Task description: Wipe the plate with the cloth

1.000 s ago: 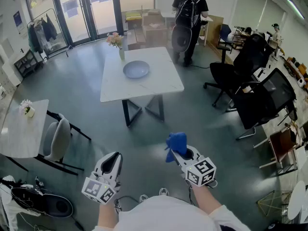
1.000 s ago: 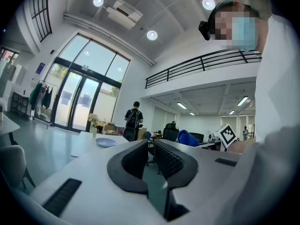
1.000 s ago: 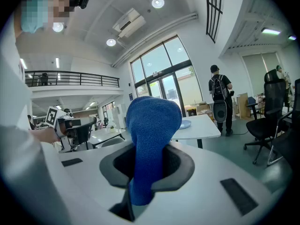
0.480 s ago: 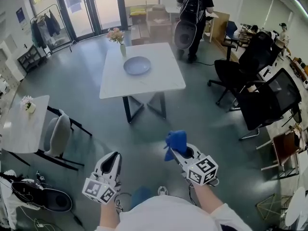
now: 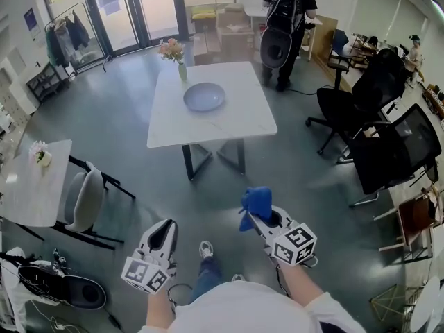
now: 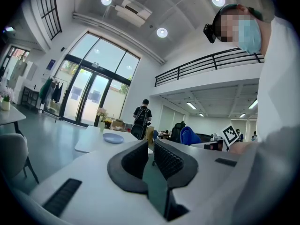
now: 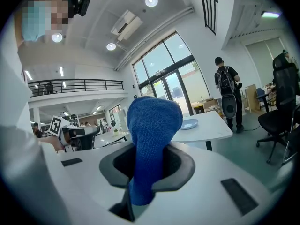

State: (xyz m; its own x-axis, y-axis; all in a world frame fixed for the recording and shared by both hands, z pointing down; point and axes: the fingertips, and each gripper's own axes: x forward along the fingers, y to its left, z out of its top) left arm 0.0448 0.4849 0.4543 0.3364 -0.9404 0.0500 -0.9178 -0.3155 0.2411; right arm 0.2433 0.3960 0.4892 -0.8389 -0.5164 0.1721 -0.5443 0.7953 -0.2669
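1. Finds the plate (image 5: 204, 96) lying on the table (image 5: 222, 127), just beside the vase (image 5: 181, 69) at the far edge, well apart from both grippers and not yet touched.
2. Carries the cloth (image 5: 254, 204) in the right gripper (image 5: 255, 217), jaws closed on its bunched middle, a blue lump bulging past the tips. Risks dropping it onto the floor (image 5: 291, 179) through a slack pinch or a jolt on the walk.
3. Risks wiping with the lump alone, or scraping a jaw tip on the plate, by pressing down too steeply with so little cloth spread out.
4. Holds the left gripper (image 5: 162, 234) with jaws nearly together, a narrow slit, nothing between. Needs widening before any grip on the plate, else may only nudge it.
5. Risks sliding the unbraced plate across the table toward an edge, judging by the glossy top.
6. Risks tipping the vase with a wide stroke toward the far side.
7. May bump the chair (image 5: 83, 200) at the left or the table's legs on the approach. May also meet the person (image 5: 284, 12) standing beyond the table.
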